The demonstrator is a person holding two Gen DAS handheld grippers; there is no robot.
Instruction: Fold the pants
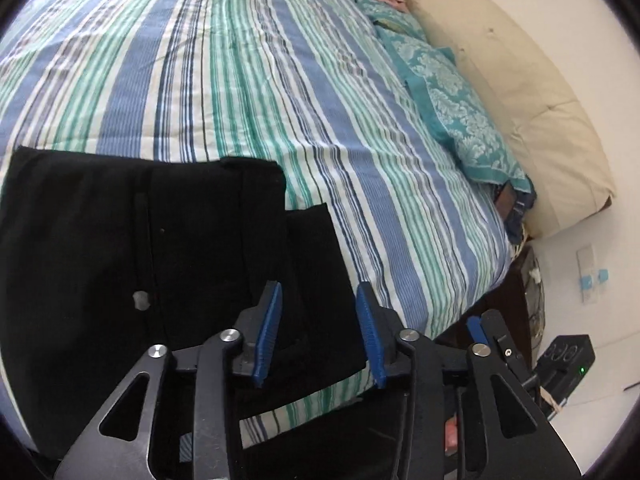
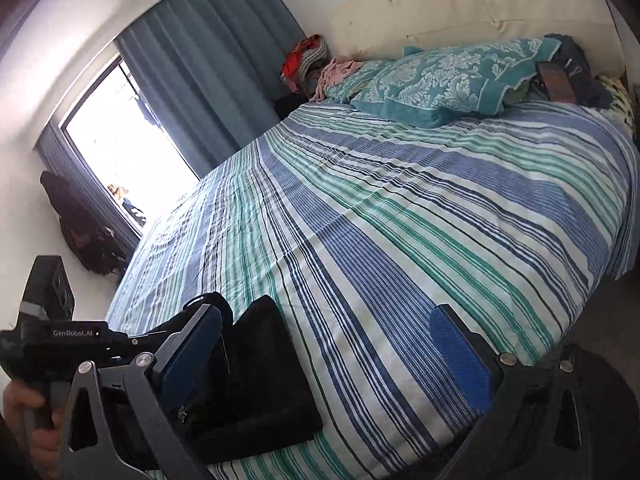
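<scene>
Bed covered by blue, green and white striped quilt point(image 1: 248, 92). Teal floral-patterned pillows point(image 1: 452, 100) and cream padded headboard point(image 1: 512, 92) lie far ahead and right of the left hand-held gripper point(image 1: 319, 330); grey-blue curtain point(image 2: 208, 80) beside a bright window, ahead-left of the right hand-held gripper point(image 2: 326, 354). Black fabric pants point(image 1: 132, 280), folded into a flat stack, rest on the quilt at the near bed edge, just ahead-left of the left hand-held gripper, one layer reaching between its fingers. Both hand-held grippers spread, pinching nothing. In the right wrist view the pants sit beside that gripper's left finger; contact cannot be told.
</scene>
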